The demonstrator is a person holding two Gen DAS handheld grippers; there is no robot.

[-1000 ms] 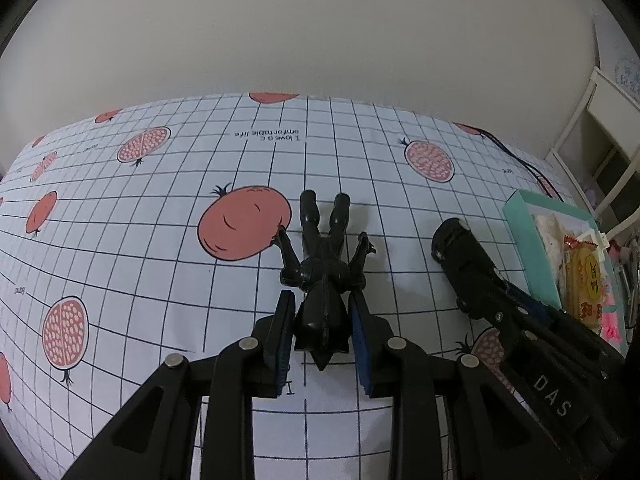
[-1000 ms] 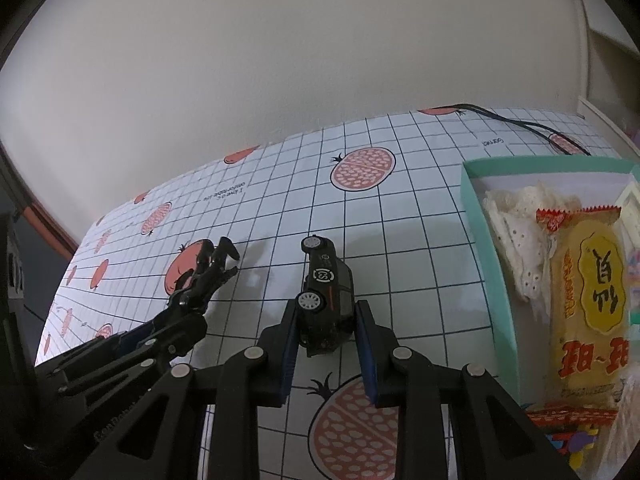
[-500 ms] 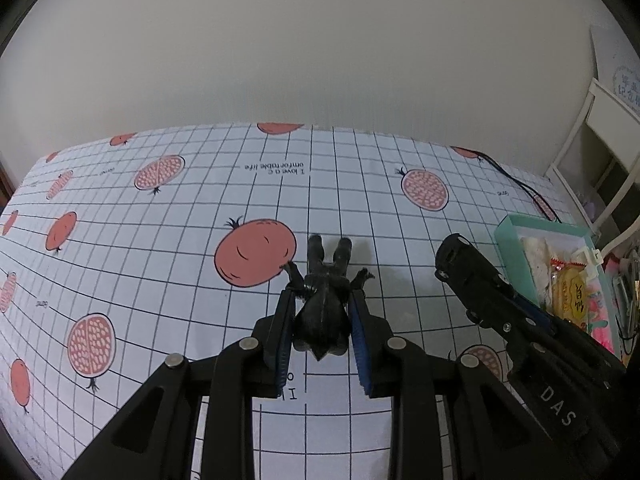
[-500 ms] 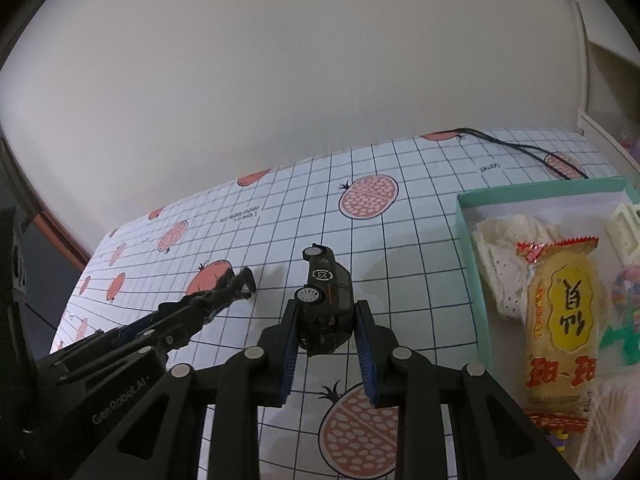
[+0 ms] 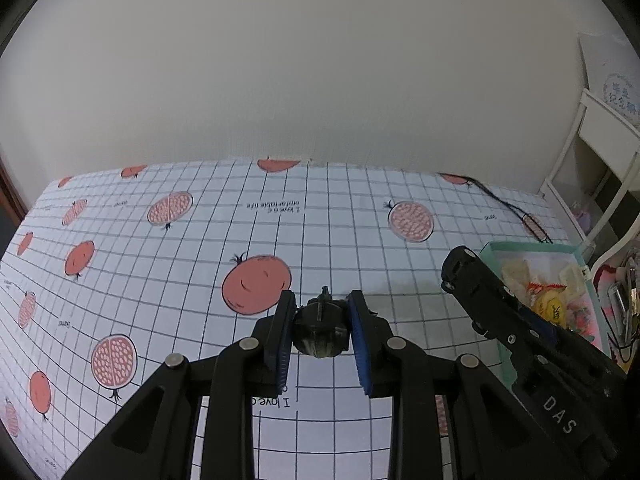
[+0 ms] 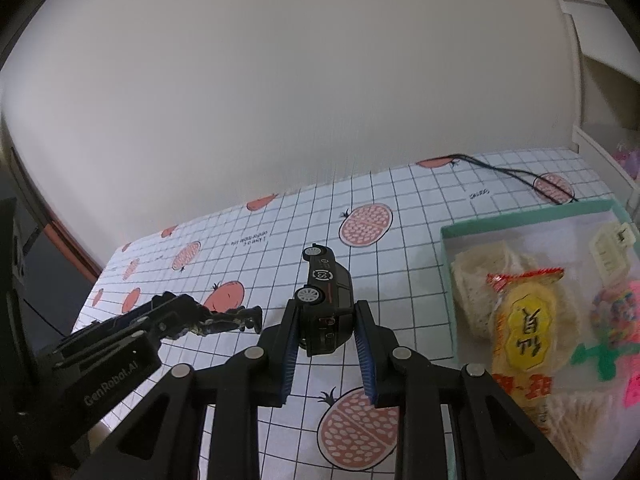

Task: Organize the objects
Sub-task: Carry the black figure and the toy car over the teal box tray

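My left gripper (image 5: pixel 320 328) is shut on a black toy figure (image 5: pixel 320 330), lifted off the table and seen end-on in the left wrist view. From the right wrist view the figure (image 6: pixel 224 320) sticks out level from the left gripper (image 6: pixel 188 320). My right gripper (image 6: pixel 326 336) is shut on a dark toy car (image 6: pixel 326 300), held above the table with its nose pointing away. The car (image 5: pixel 460 270) also shows at the right gripper's tip in the left wrist view. A teal box (image 6: pixel 448 280) stands at the right.
The teal box holds a yellow snack packet (image 6: pixel 528 332), lace cloth (image 6: pixel 480 276), a cream hair clip (image 6: pixel 608 252) and pink items. A pomegranate-print checked cloth (image 5: pixel 200 264) covers the table. A black cable (image 6: pixel 508 168) lies at the far right, near white furniture (image 5: pixel 600 168).
Both grippers have risen from the table with their toys. The figure, flat on the cloth a second ago, now hangs end-on in the left gripper. The car has lifted too.
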